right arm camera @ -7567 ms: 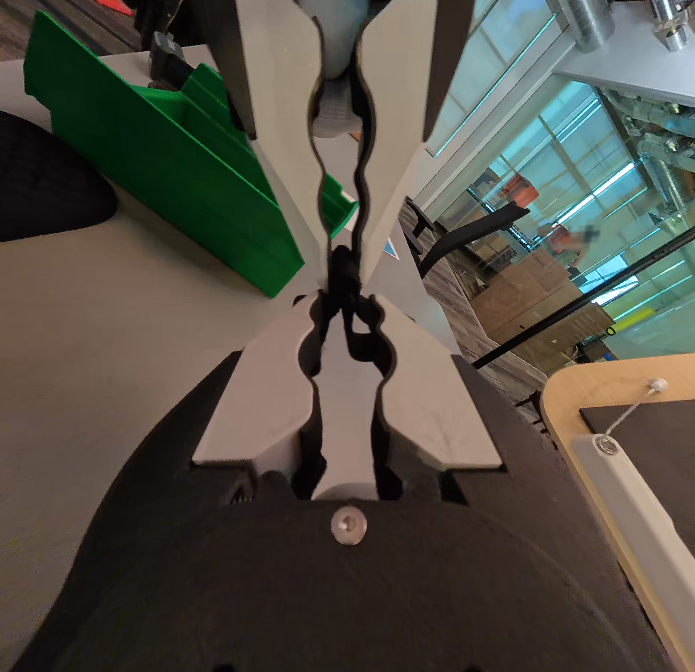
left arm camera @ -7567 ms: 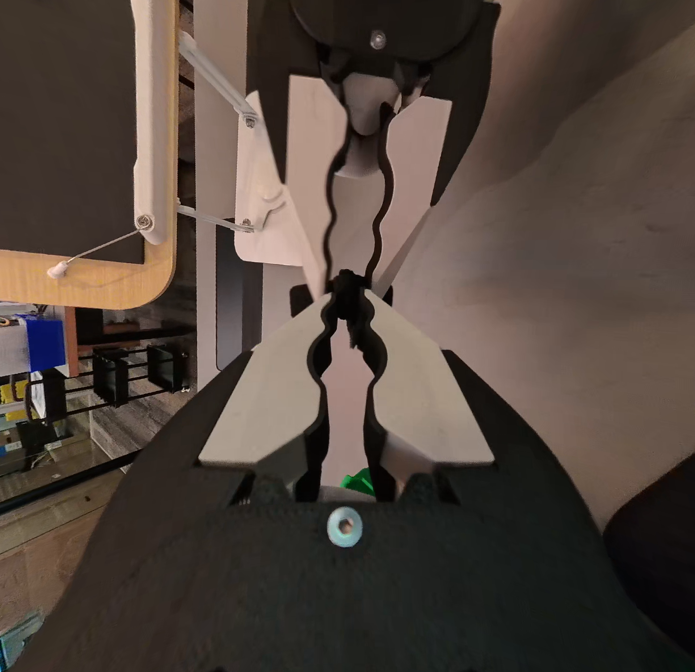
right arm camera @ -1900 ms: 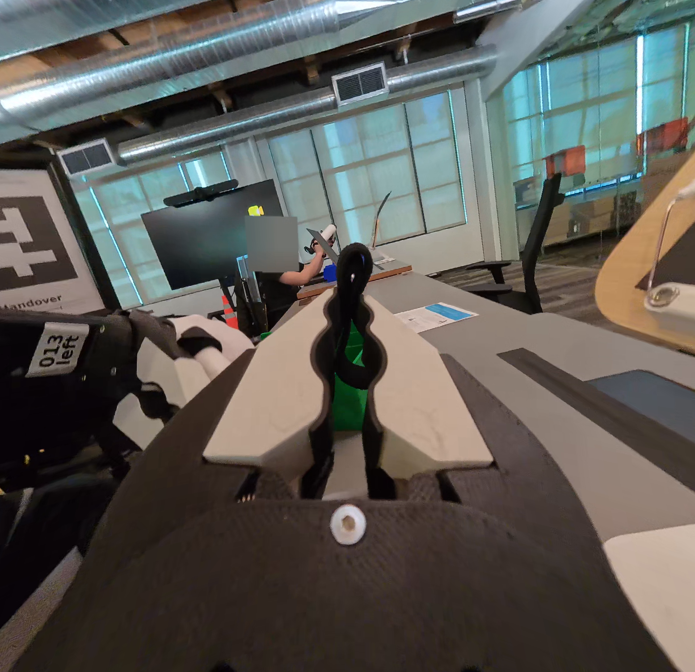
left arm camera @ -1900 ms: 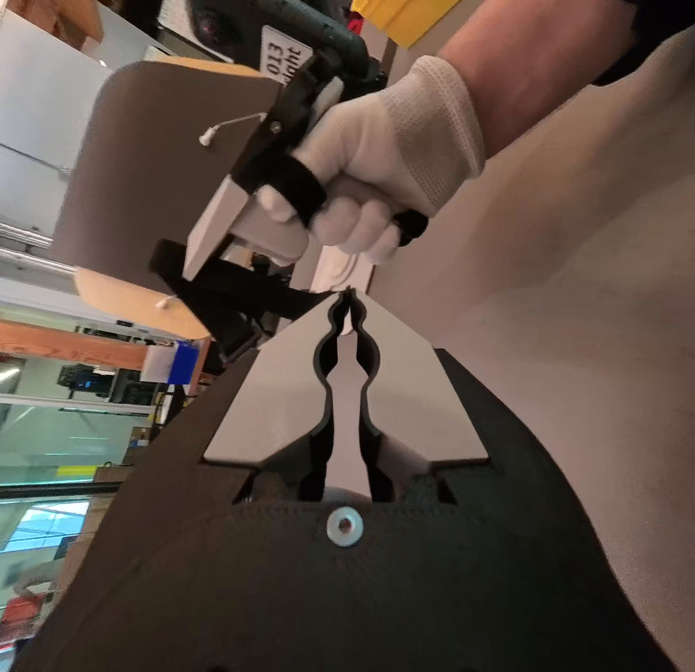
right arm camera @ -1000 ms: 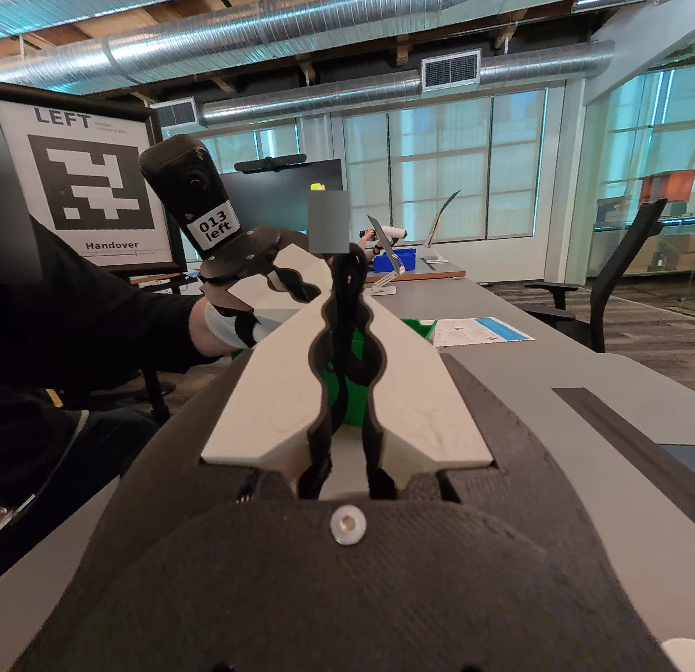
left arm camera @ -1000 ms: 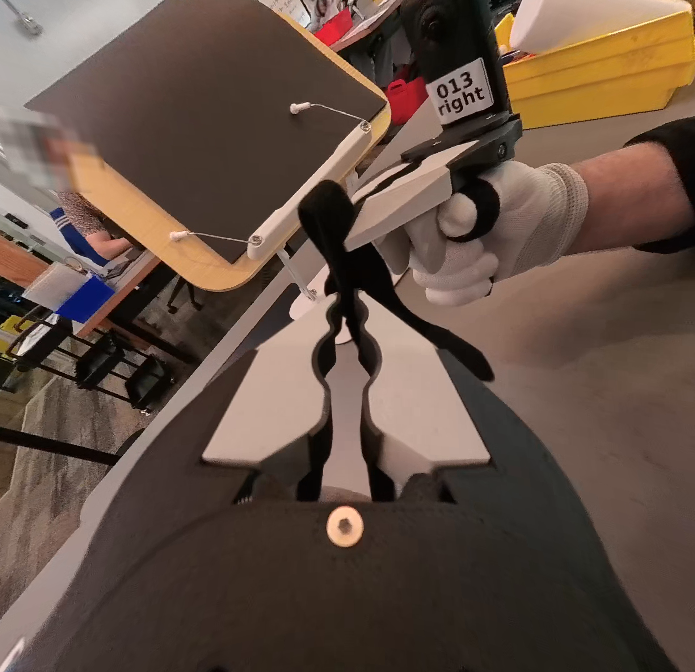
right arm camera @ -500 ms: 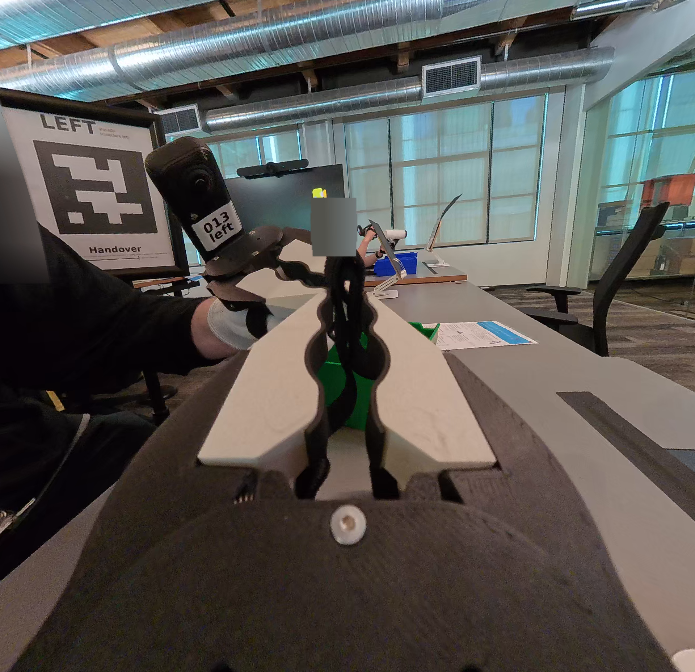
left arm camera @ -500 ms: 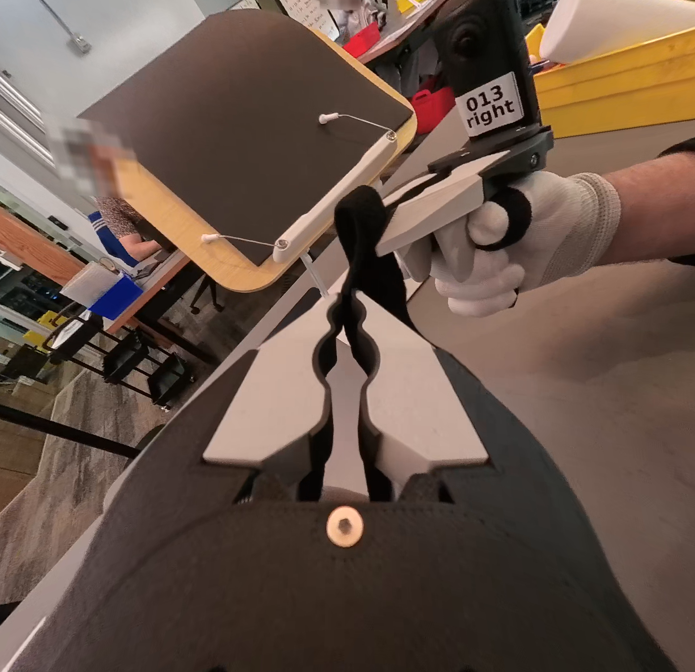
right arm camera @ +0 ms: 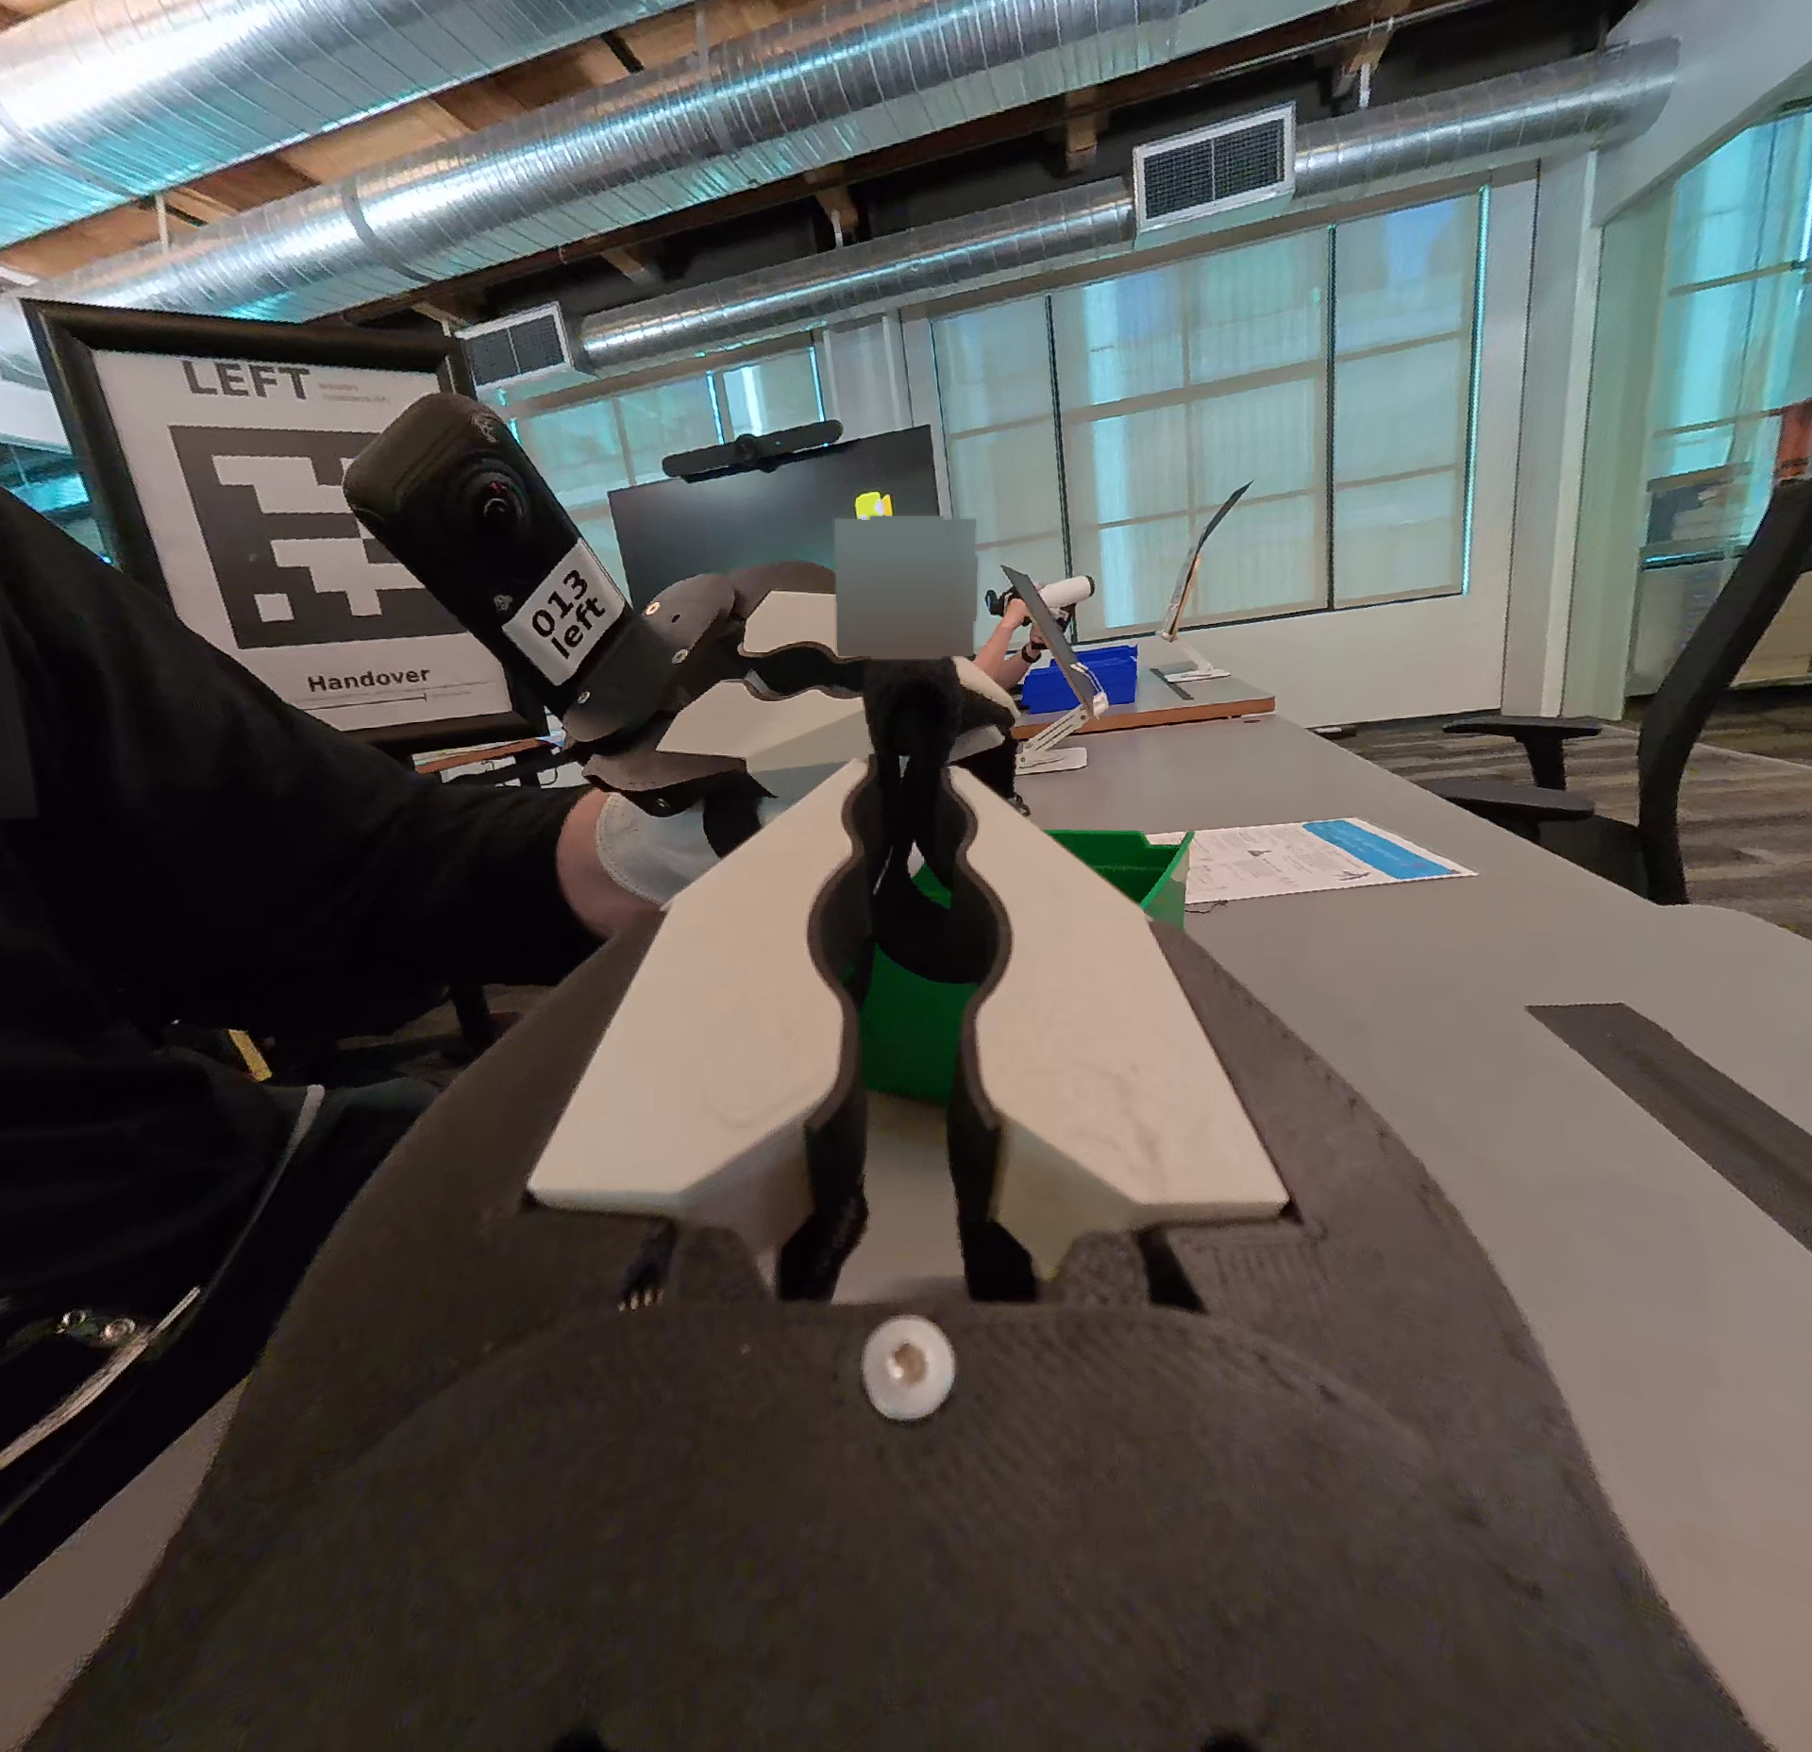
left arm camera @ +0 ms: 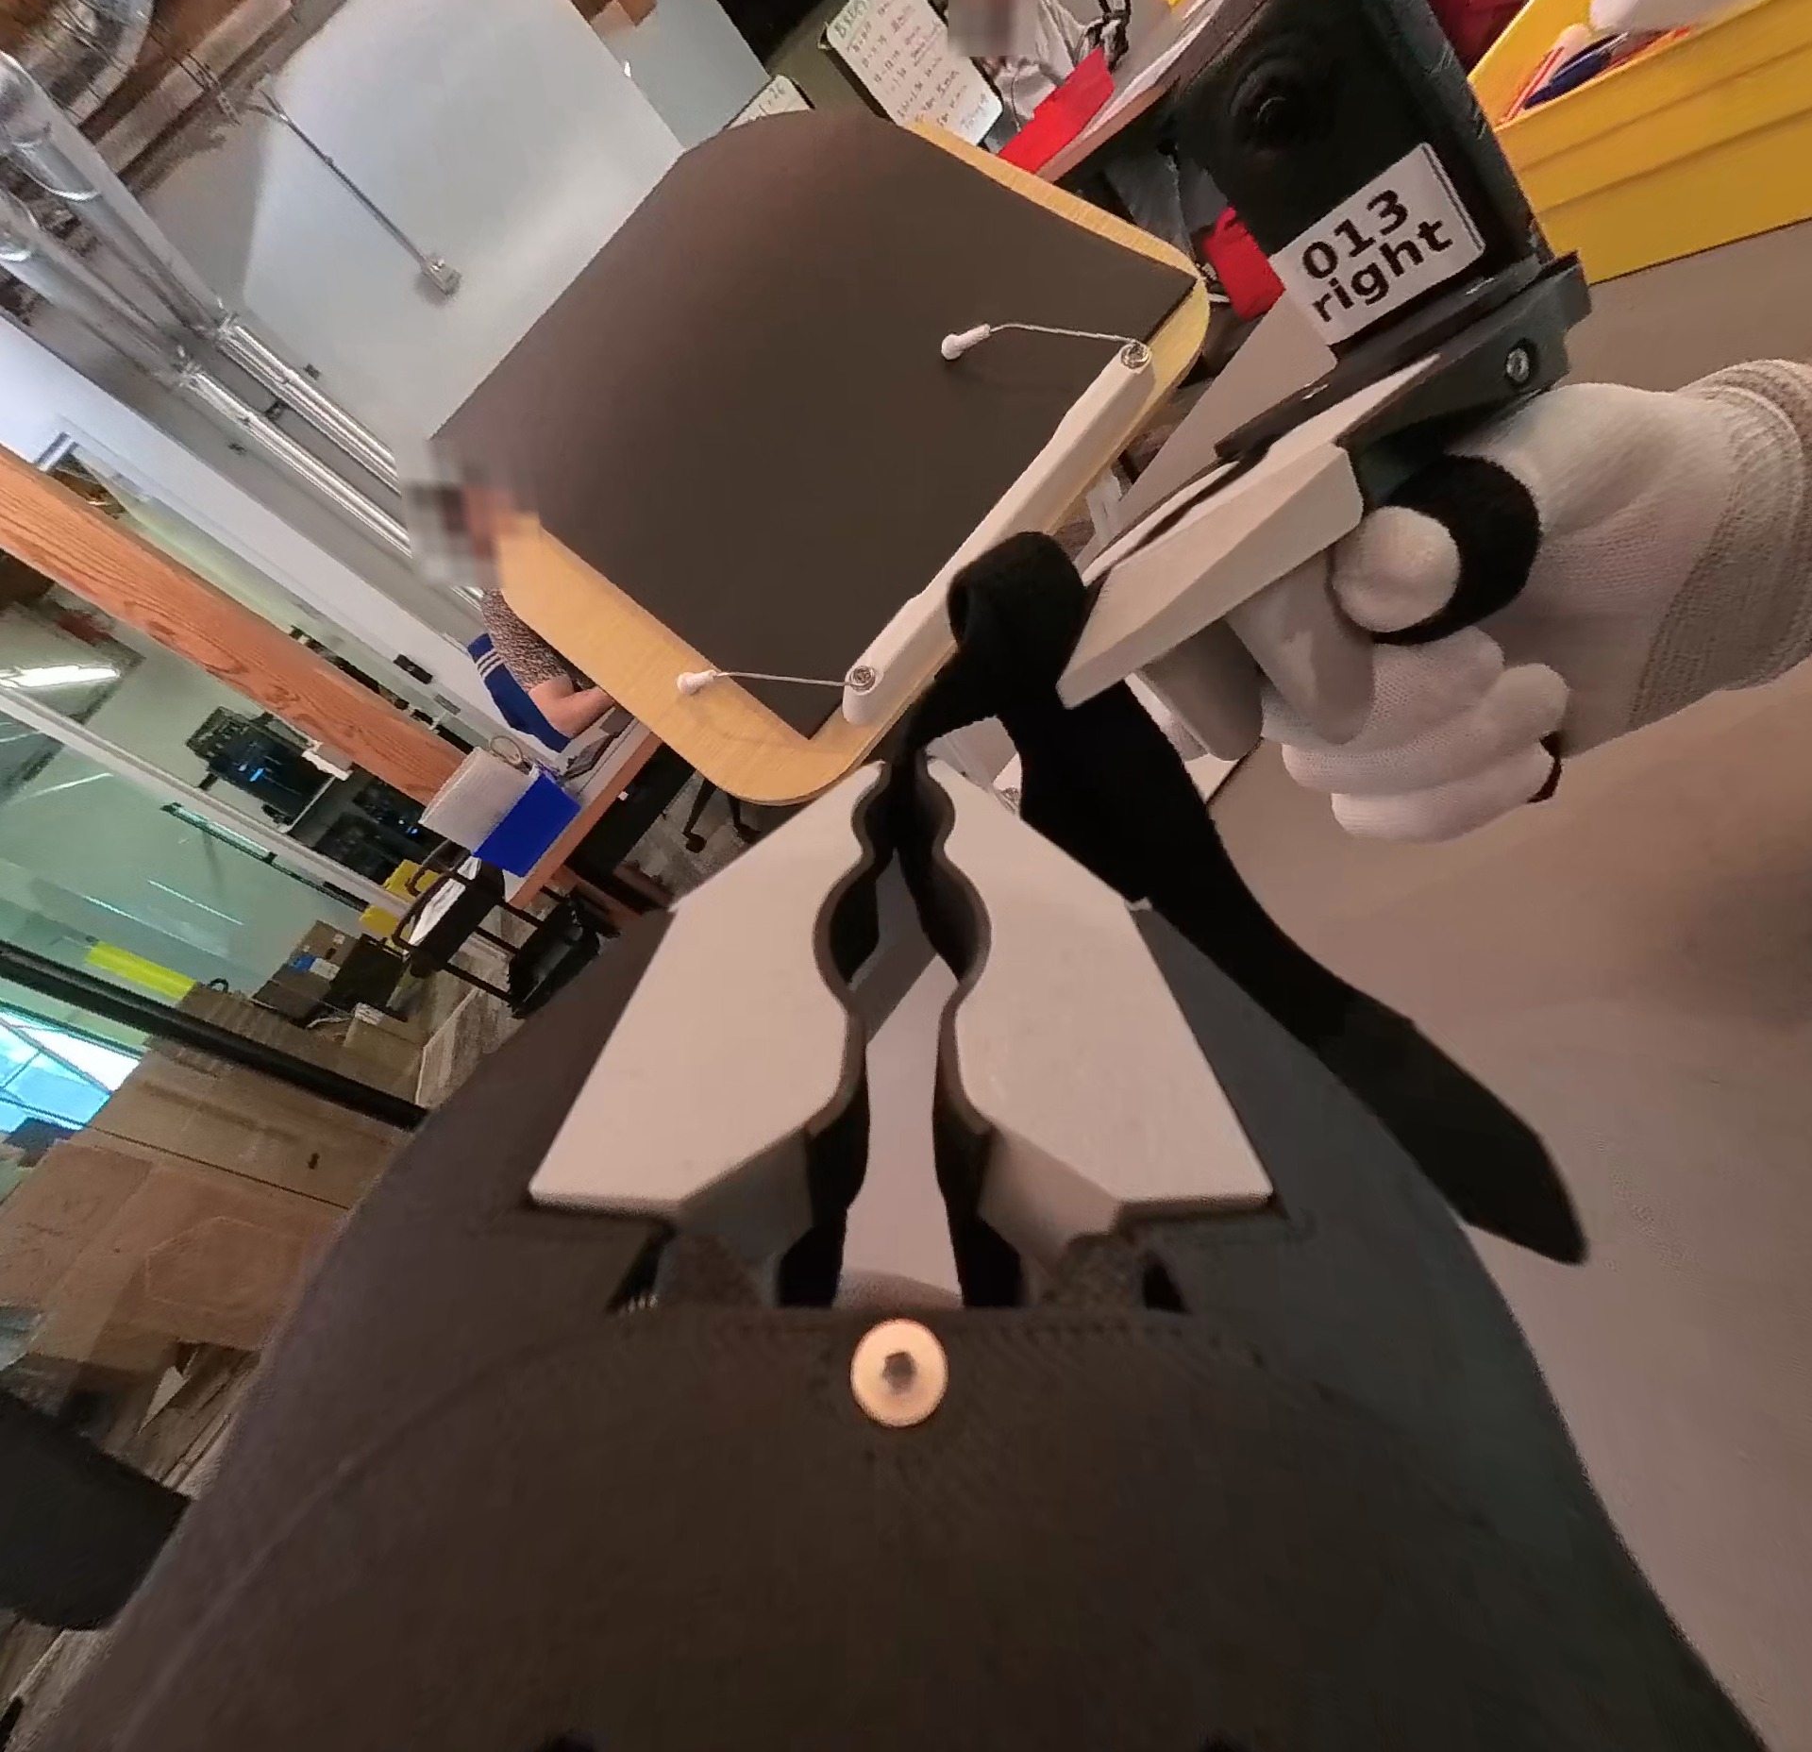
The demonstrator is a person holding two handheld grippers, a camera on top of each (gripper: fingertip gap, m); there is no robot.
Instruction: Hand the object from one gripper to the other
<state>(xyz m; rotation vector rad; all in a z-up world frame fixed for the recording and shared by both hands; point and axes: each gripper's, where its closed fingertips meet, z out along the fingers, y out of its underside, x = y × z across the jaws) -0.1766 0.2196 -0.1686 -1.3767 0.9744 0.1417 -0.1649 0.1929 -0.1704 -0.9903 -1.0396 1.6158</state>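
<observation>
Open-plan office, silver ducts running along the ceiling, big windows at the back, and a long grey worktop [right arm camera: 1471,1067] under everything. The landmark for all of this was the black strap [left arm camera: 1157,861], a floppy fabric band with a loop at one end.

My right tongs [right arm camera: 907,773] were closed on the strap, with the loop poking out just past the tips and more of the band bunched in the wavy gap behind them. From the left wrist view you could see those same right tongs [left arm camera: 1069,626] coming in from the side, gloved right hand [left arm camera: 1451,646] wrapped around the handle, the loop sitting right at their tip and the long tail hanging down toward the worktop [left arm camera: 1618,920].

My left tongs [left arm camera: 917,783] had one leg of the strap running between the tips; they looked pinched onto it, so both pairs had hold of it in mid-air above the worktop. In the right wrist view the left tongs [right arm camera: 941,700] met the strap from the far side, tips touching the loop.

Behind the strap sat a green bin [right arm camera: 1108,871], and a printed sheet [right arm camera: 1304,861] lay just beside that. Behind the strap in the left view stood a dark board with a wood edge [left arm camera: 784,410].
</observation>
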